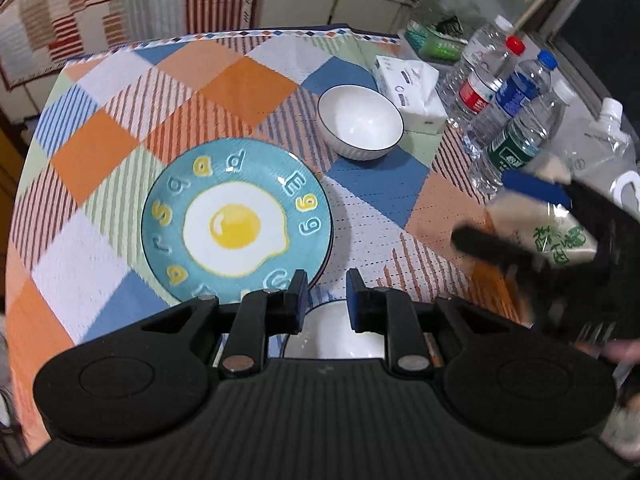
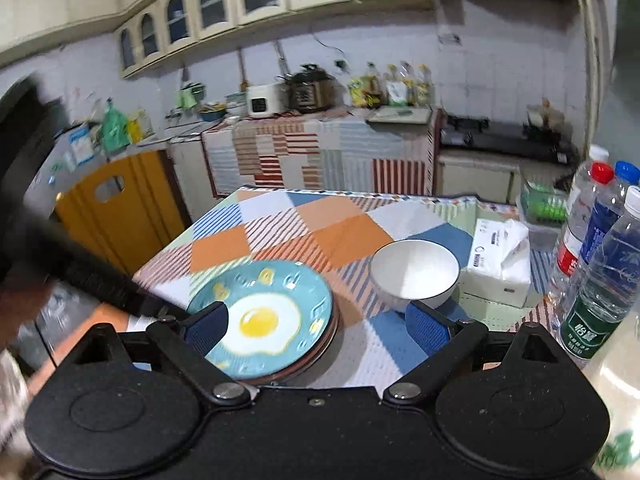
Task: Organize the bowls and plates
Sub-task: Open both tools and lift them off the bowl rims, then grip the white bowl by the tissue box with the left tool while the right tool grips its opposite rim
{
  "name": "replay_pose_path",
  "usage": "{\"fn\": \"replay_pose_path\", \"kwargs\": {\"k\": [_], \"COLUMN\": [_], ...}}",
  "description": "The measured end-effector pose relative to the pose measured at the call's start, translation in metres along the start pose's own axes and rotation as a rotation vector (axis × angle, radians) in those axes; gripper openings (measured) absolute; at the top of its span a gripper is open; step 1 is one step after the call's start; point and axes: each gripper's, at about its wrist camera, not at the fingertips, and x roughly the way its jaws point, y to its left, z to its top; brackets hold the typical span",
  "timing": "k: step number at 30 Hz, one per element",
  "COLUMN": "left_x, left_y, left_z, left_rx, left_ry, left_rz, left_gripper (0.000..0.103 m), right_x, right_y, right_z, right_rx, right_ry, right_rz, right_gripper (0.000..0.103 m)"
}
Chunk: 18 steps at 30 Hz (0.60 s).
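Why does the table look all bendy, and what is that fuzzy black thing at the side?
Left wrist view: the fisheye lens bends the table edge; the fuzzy black shape is the right gripper, smeared with motion blur. Right wrist view: the egg plate and cupboards are blurred too, and the dark smear on the left is too blurred to tell.

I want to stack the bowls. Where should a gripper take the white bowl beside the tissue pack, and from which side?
Grip the white bowl by its thin dark rim, from above, on the plate-facing side. It stands upright and open, and the tissue pack crowds its far side.
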Motion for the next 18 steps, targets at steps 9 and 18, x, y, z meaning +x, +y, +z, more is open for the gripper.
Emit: {"fn": "replay_pose_path", "kwargs": {"k": [9, 18], "left_x": [0.034, 0.114], "left_y": [0.002, 0.018], "left_z": [0.055, 0.092], "left_rx": [0.036, -0.109], "left_ry": [-0.082, -0.16], "left_rz": [0.027, -0.017], "left_gripper": [0.031, 0.036], "right_x": [0.042, 0.128], "right_y": [-0.064, -0.117], "right_z": [0.051, 0.027], "right_rx": [0.243, 0.5], "right_ry": [0.115, 0.213], "right_rz": [-0.012, -0.131], "right_gripper": [0.097, 0.076]}}
